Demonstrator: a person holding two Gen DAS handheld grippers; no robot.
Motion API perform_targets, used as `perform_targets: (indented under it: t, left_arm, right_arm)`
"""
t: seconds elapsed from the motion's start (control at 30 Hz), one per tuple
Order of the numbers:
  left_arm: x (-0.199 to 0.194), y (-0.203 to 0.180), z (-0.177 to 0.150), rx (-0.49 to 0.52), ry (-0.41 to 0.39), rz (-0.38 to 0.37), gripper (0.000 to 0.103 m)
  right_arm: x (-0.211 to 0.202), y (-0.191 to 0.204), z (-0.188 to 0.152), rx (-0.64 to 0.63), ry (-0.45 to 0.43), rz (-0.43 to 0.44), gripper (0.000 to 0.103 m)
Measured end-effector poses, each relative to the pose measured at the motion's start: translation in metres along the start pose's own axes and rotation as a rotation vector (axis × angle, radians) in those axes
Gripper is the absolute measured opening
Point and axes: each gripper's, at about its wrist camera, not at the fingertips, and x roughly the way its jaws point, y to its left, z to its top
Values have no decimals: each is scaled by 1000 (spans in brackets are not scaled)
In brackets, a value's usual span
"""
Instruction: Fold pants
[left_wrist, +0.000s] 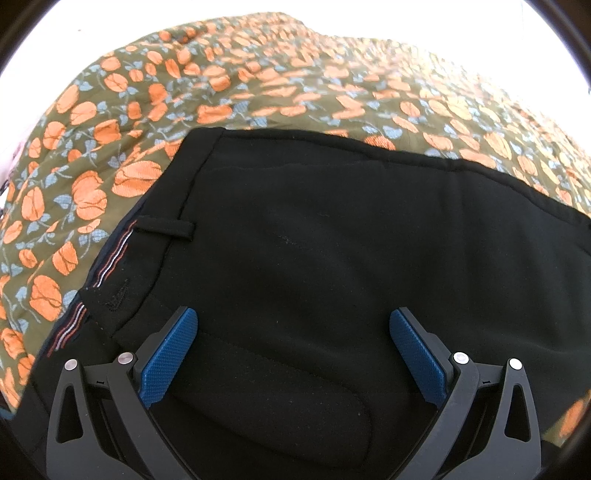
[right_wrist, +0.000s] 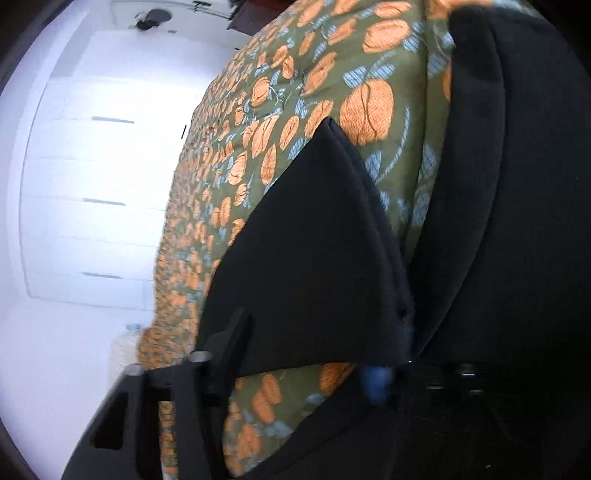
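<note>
Black pants (left_wrist: 332, 240) lie flat on a green bedspread with orange flowers (left_wrist: 221, 85). The waistband with a belt loop (left_wrist: 162, 229) and striped lining is at the left. My left gripper (left_wrist: 293, 325) hovers just over the pants, jaws wide apart, blue pads (left_wrist: 168, 362) empty. In the right wrist view a pointed corner of black pants fabric (right_wrist: 306, 258) stands up over my right gripper (right_wrist: 314, 369). The cloth covers most of its fingers; one blue pad (right_wrist: 375, 382) shows beside it. More black fabric (right_wrist: 517, 221) fills the right side.
The bedspread (right_wrist: 332, 74) extends far beyond the pants. A white wall with drawers or panels (right_wrist: 92, 184) lies past the bed's edge in the right wrist view. Bright white background sits behind the bed in the left wrist view.
</note>
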Motion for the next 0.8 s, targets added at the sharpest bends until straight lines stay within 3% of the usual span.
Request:
perform_targets:
  t: [0.1,0.17,0.2,0.3,0.33,0.4,0.47,0.57,0.63,0.73,0.8]
  left_arm:
    - [-17,5,7,-38,108,-24,102]
    - [-37,2,11,-55,136,-68,102]
    - [-50,-2,13,-55,130,-130,102]
    - [-83,-24,28,-60,97,-423,102]
    - [-85,-34,36,-87,119,-549,102]
    - [-77,-52,47,-163,192,-719,102]
    - [-57,-70,55,-266,285,-814,102]
    - [-29,-87,63,-366,357,-837,98]
    - [-14,-89,67,-423,382,-836,87]
    - [0,-84,67,-478,414,-801,53]
    - [2,-77,66,-486,421,-771,14]
  right_arm:
    - [-15,15,10,-184,-20,4,5]
    - [-35,36,13,-315,-19,64,5]
    - [-46,46,14,-360,-16,95,5]
    - [-85,76,14,-488,-3,219,5]
    - [-97,82,14,-516,2,255,5]
    - [-119,95,12,-563,12,326,5]
    - [-138,105,9,-602,29,401,5]
    - [-163,112,-2,-657,58,480,5]
    - [-181,113,-11,-696,79,528,5]
    - [-205,109,-20,-736,99,619,5]
    - [-219,105,-23,-748,143,700,5]
